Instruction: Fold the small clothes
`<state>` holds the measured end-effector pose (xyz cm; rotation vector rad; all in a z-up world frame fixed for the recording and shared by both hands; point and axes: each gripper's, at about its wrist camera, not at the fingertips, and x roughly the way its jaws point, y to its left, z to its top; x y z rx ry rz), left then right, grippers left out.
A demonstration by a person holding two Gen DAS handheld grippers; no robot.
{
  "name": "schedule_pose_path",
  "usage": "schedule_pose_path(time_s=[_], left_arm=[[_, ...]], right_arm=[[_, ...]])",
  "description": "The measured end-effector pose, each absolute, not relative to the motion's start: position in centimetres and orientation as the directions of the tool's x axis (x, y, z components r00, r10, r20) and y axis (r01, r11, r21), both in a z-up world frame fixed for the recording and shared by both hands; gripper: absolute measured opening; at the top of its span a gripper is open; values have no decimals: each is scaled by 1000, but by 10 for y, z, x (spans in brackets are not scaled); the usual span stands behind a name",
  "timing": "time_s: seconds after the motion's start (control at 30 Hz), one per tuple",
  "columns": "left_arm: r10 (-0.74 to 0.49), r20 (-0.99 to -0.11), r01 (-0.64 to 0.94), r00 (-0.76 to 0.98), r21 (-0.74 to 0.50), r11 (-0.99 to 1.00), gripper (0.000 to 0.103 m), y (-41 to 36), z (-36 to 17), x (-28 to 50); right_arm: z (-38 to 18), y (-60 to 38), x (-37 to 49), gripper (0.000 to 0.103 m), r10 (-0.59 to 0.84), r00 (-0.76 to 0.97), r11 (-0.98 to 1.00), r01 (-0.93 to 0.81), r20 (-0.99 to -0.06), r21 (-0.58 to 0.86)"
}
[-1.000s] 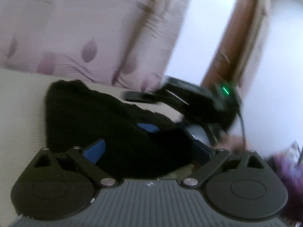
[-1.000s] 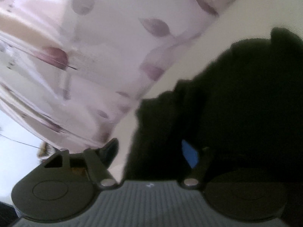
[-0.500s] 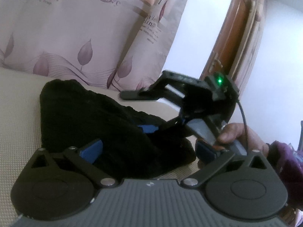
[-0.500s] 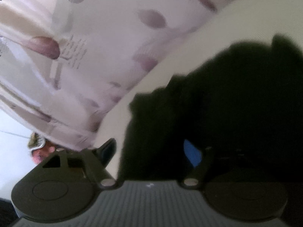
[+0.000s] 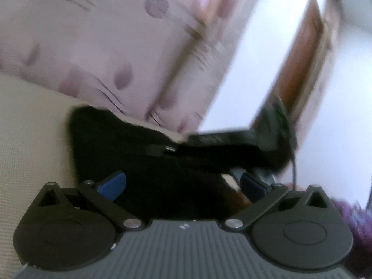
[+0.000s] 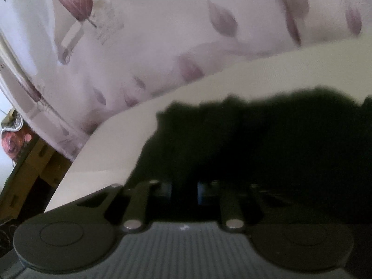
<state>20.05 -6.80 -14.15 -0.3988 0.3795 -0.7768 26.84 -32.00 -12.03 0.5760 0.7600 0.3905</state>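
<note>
A small black garment (image 5: 130,153) lies bunched on a beige surface (image 5: 28,134). My left gripper (image 5: 183,183) is open, its blue pads (image 5: 111,184) wide apart, with the cloth lying between them. In the right wrist view the same black garment (image 6: 255,139) fills the lower right. My right gripper (image 6: 184,190) is shut on a fold of it, the pads close together with dark cloth between. The right gripper also shows in the left wrist view (image 5: 244,139), over the cloth's right edge.
A pink curtain with purple leaf prints (image 5: 104,46) hangs behind the surface and shows in the right wrist view (image 6: 162,34). A brown door frame (image 5: 300,65) and white wall stand at right. The surface's left edge drops to a wooden frame (image 6: 34,162).
My right gripper has closed on the black garment; it was open half a second ago. Both cameras have shifted and the view is blurred with motion.
</note>
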Motion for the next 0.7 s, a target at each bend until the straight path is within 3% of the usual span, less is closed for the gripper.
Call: schedule_pose_path(time_s=[0.1, 0.27, 0.53, 0.7], left_arm=[[-646, -139, 483, 750, -553, 679, 103, -40, -142, 203], [-605, -210, 357, 768, -644, 677, 103, -28, -154, 220], [-645, -274, 500, 713, -445, 743, 103, -70, -151, 210], [-641, -291, 493, 710, -444, 748, 103, -74, -158, 212]], right_arm=[[-108, -336, 264, 17, 493, 710, 786, -115, -504, 607], [-94, -375, 256, 17, 428, 760, 820, -99, -489, 564], [-99, -428, 246, 17, 316, 766, 887, -28, -560, 462], [-111, -459, 235, 17, 256, 756, 917, 8, -603, 400]])
